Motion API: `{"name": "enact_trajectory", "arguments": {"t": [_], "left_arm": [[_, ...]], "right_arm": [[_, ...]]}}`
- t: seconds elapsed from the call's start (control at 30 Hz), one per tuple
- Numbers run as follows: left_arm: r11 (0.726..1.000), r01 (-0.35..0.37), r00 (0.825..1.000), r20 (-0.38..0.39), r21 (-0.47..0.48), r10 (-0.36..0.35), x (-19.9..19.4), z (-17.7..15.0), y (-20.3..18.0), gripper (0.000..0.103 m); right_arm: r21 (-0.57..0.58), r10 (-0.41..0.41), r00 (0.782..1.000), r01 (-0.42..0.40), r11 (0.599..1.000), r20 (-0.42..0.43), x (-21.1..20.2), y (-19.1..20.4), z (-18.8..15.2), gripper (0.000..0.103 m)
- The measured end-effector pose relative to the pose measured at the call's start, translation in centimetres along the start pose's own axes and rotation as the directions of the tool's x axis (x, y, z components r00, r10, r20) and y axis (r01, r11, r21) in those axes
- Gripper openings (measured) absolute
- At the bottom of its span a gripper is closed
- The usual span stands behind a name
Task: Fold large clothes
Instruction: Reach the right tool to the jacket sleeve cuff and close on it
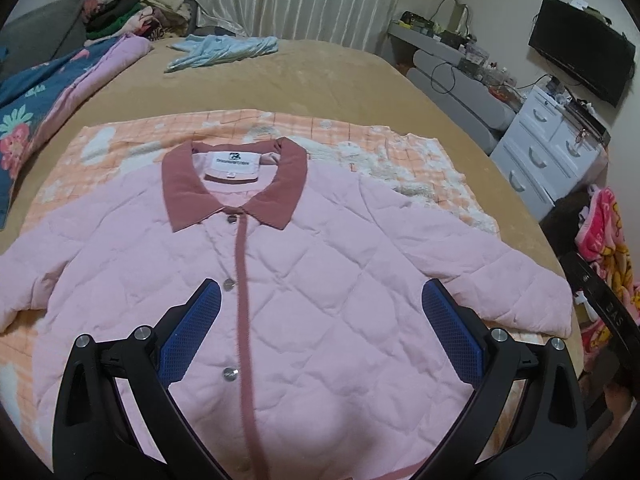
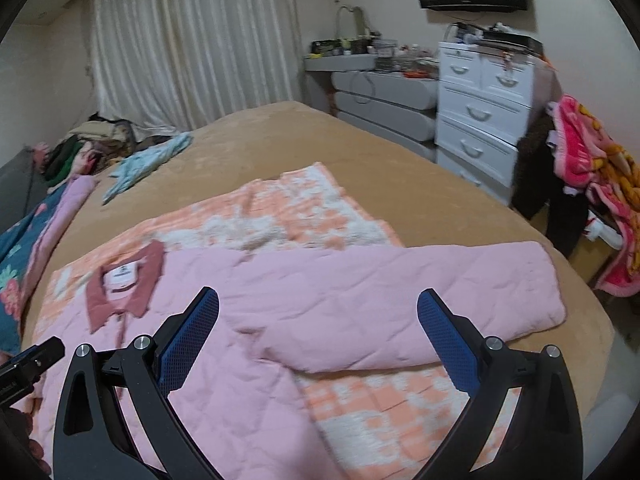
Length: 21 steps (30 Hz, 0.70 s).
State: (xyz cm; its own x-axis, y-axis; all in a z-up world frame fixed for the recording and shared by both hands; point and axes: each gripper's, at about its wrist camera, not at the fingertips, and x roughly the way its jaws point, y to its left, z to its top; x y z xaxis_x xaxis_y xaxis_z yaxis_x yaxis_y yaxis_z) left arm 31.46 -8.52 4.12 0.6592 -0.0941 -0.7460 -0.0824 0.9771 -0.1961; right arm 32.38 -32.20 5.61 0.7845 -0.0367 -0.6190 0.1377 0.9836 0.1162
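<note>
Jacket (image 1: 320, 280) dead ahead of my left claw (image 1: 322, 312), a pink quilted one with a dusty-rose collar (image 1: 236, 184), spread face up and snapped shut on an orange-and-white checked blanket (image 1: 132, 136) over the tan bed cover (image 1: 320, 76). Left claw's jaws are spread wide, nothing between the blue pads (image 1: 192, 336), hovering over the chest with the snap placket (image 1: 242, 300) running just inside the left pad. Right claw (image 2: 318, 320) is just as wide and just as empty, and beyond its tips lies the jacket's right sleeve (image 2: 420, 300), stretched flat out toward the bed's edge.

Handling, as I judge it: puffy, padded, soft and light for its bulk, so it should drape slowly and spring back a little at any crease. The shell looks smooth, maybe a touch slippery, so I'd want a deep bite across an edge, not a pinch at a corner. Best holds from where I sit look like the cuff end ahead and to the right of my right claw, and the shoulder seam ahead of my left.

Writing: there's a white neck label (image 1: 233, 159) inside the collar, straight ahead of the left claw, with a small dark logo and a line of print, too small for me to read. On the black gear at the right edge of the left view I can make out "DAS" and no more.
</note>
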Motion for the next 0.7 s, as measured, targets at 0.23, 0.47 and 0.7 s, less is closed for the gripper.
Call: {"name": "enact_trajectory", "arguments": {"t": [0.23,0.47,0.7], "left_arm": [[1.0,-0.017,0.999,-0.034,0.015,0.017,2.5,-0.3,-4.1,0.094],[0.999,-0.031,0.998,-0.058,0.013,0.031,4.6,-1.2,-6.6,0.094],[0.999,-0.012,0.997,-0.079,0.044,0.015,6.8,-1.7,-7.9,0.094]], "right_arm": [[0.08,-0.035,0.999,0.037,0.996,-0.033,2.2,-4.7,-0.1,0.099],[0.171,-0.089,0.993,0.102,0.98,-0.082,5.1,-9.7,-0.9,0.099],[0.321,-0.08,0.983,0.13,0.938,-0.165,8.0,-14.6,-2.7,0.099]]}}
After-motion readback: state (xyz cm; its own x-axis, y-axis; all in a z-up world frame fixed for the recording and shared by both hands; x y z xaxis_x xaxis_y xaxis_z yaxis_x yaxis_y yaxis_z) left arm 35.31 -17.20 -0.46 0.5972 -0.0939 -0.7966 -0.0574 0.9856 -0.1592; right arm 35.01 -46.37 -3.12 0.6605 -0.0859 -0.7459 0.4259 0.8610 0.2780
